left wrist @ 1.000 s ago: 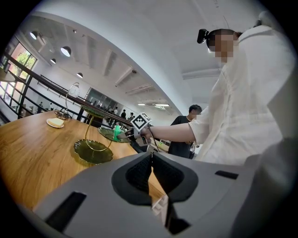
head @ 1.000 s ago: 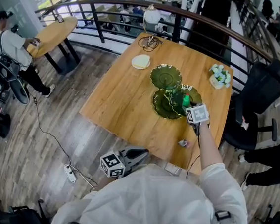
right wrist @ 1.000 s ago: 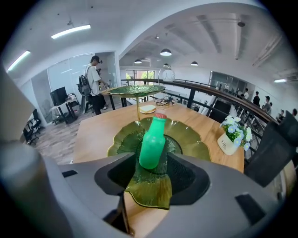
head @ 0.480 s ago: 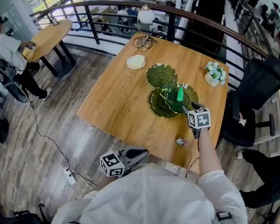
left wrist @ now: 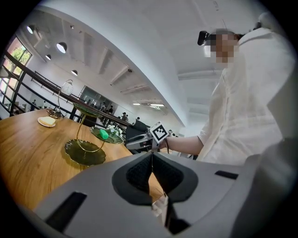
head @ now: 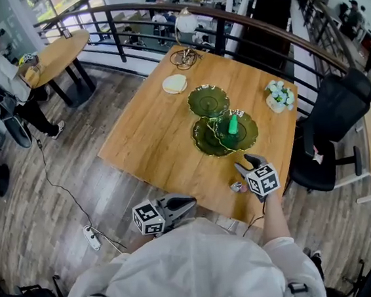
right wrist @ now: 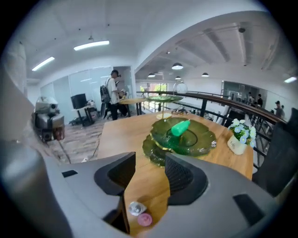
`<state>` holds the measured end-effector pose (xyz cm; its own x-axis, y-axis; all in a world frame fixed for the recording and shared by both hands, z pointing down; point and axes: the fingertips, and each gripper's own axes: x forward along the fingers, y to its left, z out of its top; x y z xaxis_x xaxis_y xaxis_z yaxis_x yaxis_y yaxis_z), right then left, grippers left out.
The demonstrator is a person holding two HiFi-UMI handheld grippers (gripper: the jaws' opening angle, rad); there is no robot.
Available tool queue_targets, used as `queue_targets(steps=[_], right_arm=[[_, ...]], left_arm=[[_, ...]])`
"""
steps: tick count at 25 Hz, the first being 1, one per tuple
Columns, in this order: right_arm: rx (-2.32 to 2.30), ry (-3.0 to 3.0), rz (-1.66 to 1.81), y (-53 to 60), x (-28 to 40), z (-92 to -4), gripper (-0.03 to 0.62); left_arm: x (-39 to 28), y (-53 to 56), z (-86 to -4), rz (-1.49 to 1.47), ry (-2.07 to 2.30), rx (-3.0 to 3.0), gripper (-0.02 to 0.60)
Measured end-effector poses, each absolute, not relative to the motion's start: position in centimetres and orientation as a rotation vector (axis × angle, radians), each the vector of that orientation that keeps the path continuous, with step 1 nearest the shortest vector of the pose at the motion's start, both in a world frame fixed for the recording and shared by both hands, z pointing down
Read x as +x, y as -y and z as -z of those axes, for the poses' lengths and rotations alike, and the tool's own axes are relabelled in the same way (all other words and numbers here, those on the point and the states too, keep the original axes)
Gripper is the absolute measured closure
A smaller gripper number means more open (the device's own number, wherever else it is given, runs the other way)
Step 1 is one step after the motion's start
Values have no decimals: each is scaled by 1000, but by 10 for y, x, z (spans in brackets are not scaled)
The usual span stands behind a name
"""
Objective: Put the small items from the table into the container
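Hovering over 2 small items, a crinkled silver foil piece and a round pink piece, the right gripper is held agape, empty; the left gripper is pressed closed.

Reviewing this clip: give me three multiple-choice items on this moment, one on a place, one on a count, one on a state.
1. Where does the green cylindrical item lie? A) on a green dish B) on the floor C) in a gripper
2. How many small items lie on the table by the right gripper? A) one B) two C) four
3. The jaws of the left gripper are: A) wide apart B) together, empty C) shut on a cup
Answers: 1 A, it rests on the dish; 2 B, a silver item and a pink item; 3 B, the pads meet with nothing between.
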<state>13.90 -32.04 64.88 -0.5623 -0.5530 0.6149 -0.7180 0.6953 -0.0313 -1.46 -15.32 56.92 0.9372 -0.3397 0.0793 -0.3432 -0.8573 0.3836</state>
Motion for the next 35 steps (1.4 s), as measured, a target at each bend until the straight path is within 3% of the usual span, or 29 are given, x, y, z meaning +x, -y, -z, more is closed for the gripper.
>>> queue_targets(steps=[9,35], right_arm=[[568,1936,-287,240,151,-773,395],[458,1756,-206,244,151,-826,398]], left_arm=[[-10,149,-570,-23,451,2700,574],[-20,150,-571,-20,489,2683,574]])
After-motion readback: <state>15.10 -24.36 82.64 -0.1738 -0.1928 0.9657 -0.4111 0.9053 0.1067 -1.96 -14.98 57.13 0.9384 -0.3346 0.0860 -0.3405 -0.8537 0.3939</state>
